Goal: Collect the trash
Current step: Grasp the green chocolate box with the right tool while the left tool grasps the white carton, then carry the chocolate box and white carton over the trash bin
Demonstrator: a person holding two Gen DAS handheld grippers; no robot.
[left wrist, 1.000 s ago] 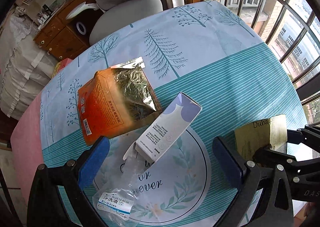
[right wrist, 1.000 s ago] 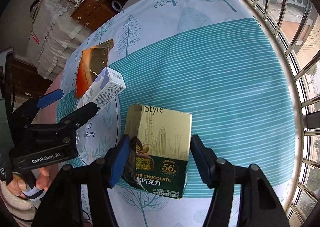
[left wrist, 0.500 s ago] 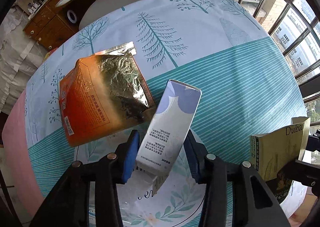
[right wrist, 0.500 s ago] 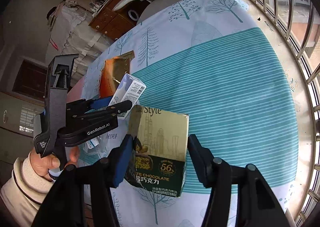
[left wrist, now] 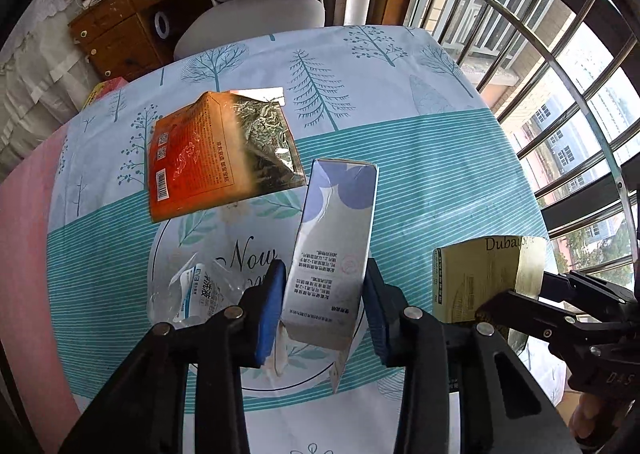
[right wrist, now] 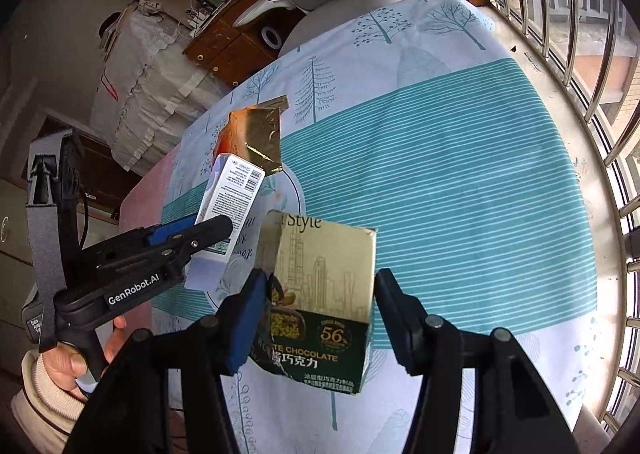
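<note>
1. a smooth printed cloth [left wrist: 420, 158] is covering the table.
2. the orange pouch [left wrist: 192, 162] is showing crinkled, glossy foil.
3. the white carton [left wrist: 332, 254] and chocolate box [right wrist: 324, 294] are looking like matt card.

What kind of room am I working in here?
Probably a lived-in home room: a table with a tree-print tablecloth, a grey padded chair pulled up to it, a wooden drawer cabinet behind, and barred windows alongside.

Small print on the clear plastic wrapper [left wrist: 192, 294] illegible, its near edge behind the left hand-held gripper [left wrist: 322, 306].
</note>
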